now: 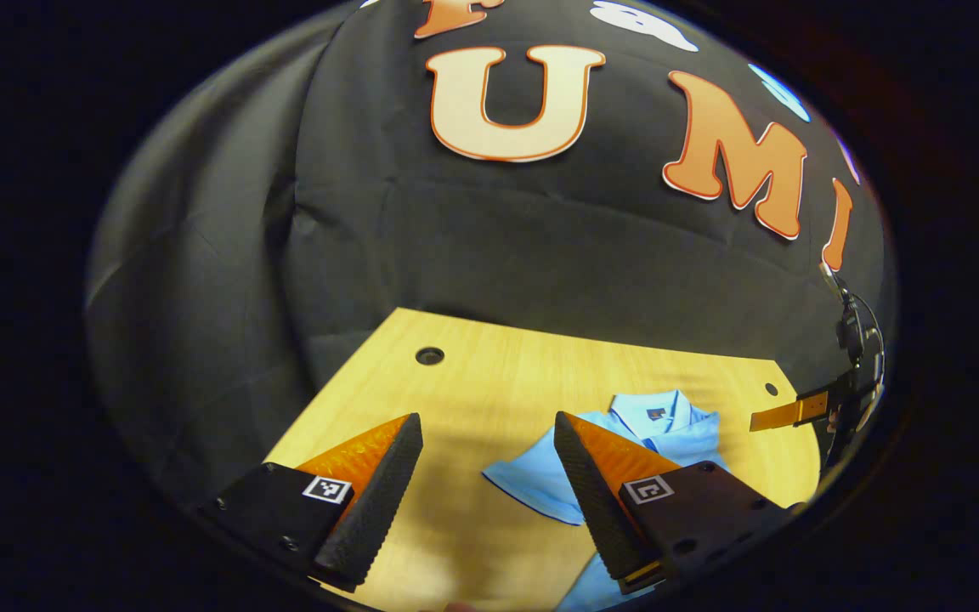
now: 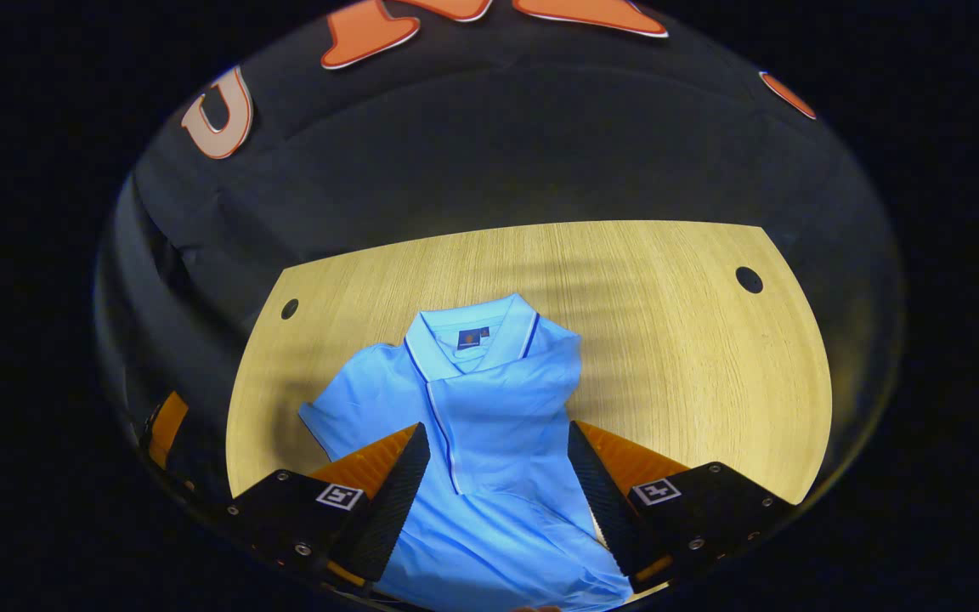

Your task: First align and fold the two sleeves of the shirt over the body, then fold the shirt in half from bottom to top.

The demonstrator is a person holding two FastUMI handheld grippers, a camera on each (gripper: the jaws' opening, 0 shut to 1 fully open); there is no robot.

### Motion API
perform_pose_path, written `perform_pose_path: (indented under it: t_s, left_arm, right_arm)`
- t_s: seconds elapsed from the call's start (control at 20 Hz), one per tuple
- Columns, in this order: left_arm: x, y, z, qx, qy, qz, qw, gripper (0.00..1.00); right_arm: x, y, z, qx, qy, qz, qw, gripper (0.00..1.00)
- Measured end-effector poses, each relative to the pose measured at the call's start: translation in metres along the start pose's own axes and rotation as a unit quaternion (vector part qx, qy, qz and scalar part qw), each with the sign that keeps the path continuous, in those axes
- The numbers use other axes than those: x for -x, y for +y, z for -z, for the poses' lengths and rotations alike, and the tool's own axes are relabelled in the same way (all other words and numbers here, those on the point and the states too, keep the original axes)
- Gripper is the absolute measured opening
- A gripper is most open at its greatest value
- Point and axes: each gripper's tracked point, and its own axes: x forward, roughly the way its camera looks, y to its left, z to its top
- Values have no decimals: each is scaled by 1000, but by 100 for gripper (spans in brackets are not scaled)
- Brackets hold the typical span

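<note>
Right gripper view: right tongs point(image 2: 498, 476) agape, unladen, above shirt point(image 2: 489, 408); left tongs point(image 1: 488, 463) likewise.

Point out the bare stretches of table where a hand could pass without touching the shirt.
In the right gripper view, the wooden table is bare from the light blue polo shirt out to the hole, and along the far edge behind the collar. A narrower strip lies beside the spread sleeve. The near middle is crowded: the shirt lies between the right gripper fingers.
</note>
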Motion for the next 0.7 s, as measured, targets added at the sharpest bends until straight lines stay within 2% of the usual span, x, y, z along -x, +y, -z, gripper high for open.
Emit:
perform_pose_path:
  t_s: [0.15,0.35,0.55,0.7]
  left_arm:
    - [-12,-20,7,27,43,3,999,100]
    - [-38,-37,41,58,133,-5,989,100]
    - [-66,-44,82,91,217,-25,972,100]
    - [-90,-39,114,112,270,-56,955,100]
  right_arm:
    - [10,-22,6,-11,-1,-8,1000,99]
    - [29,-54,14,-33,-1,-28,999,99]
    - [37,-87,28,-57,9,-36,998,99]
    - [37,-115,47,-78,25,-35,996,99]
